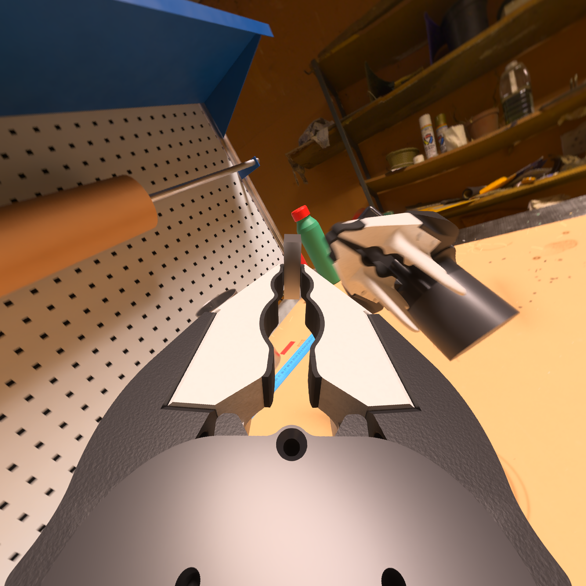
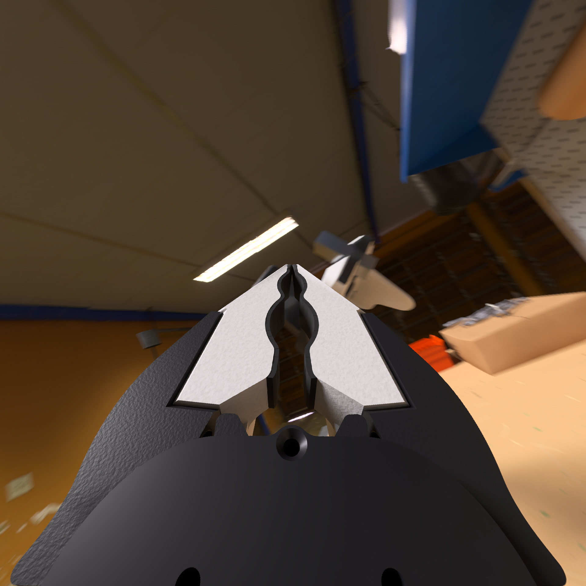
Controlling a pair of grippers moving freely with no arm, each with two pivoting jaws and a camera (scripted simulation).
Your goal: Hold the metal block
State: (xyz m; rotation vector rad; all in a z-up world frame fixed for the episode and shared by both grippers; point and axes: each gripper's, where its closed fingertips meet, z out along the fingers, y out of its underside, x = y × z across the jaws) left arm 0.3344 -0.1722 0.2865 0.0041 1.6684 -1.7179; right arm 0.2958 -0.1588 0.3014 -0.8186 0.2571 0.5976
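The metal block [image 1: 291,250] is a grey slab that stands up between the fingertips of my left gripper [image 1: 291,271], which is shut on it above the wooden table [image 1: 475,412]. My right gripper [image 2: 291,268] is shut and empty, and points up toward the ceiling. It also shows in the left wrist view [image 1: 358,250], in the air just right of the block and apart from it. In the right wrist view the left gripper [image 2: 353,255] shows farther off with the block [image 2: 326,244] clamped in it.
A green bottle with a red cap [image 1: 314,247] stands just behind the block. A white pegboard [image 1: 111,317] with a brown roll [image 1: 73,228] on a rod rises on the left. A cardboard box [image 2: 507,326] and a red object [image 2: 428,348] are on the table. Cluttered shelves [image 1: 459,142] line the back wall.
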